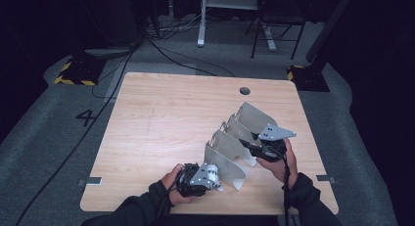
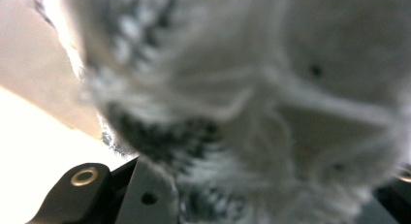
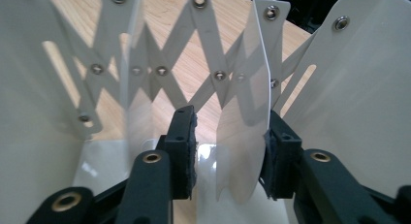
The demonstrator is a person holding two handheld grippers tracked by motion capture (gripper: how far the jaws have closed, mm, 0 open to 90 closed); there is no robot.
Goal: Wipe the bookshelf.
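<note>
A white accordion rack (image 1: 230,160) of several upright panels stands on the wooden table (image 1: 161,113), right of centre. In the right gripper view, my right gripper (image 3: 228,146) is open inside the rack. One thin panel (image 3: 245,112) stands between its jaws, against the right pad (image 3: 276,151) and apart from the left pad. In the high view that gripper (image 1: 249,145) reaches into the rack's middle from the right. My left gripper (image 1: 215,184) is at the nearest panel, shut on a fuzzy grey cloth (image 2: 252,112) that hides its fingertips.
A round cable hole (image 1: 244,91) sits near the table's far edge. Beyond the table, cables cross the grey floor, with a chair (image 1: 276,20) and desk legs at the back. Yellow-and-black striped bases (image 1: 73,74) stand at both far corners.
</note>
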